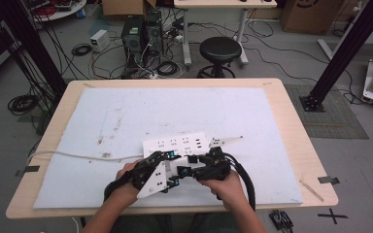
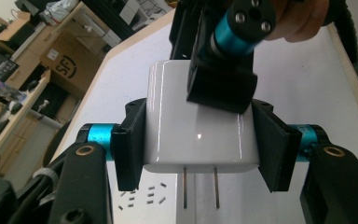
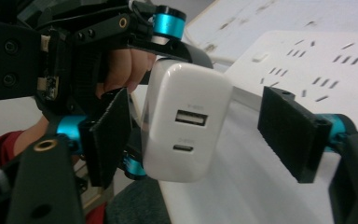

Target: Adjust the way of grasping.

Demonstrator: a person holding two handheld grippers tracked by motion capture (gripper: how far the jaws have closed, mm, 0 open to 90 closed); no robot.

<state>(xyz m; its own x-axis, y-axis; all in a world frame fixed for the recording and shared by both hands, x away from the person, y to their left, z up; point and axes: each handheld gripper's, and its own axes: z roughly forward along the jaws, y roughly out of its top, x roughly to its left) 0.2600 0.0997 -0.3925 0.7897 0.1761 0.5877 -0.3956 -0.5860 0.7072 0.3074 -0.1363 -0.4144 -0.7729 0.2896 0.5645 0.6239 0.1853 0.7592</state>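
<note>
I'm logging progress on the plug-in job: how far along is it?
Done: the left gripper has the white two-prong USB charger clamped and lifted off the table. In hand: the right gripper straddles it, pads not yet pressing. Left: its prongs are still bare, so it probably goes into the white power strip next.

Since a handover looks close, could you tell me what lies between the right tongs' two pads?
The white charger, held by the left tongs, sits there in the right gripper view.
</note>
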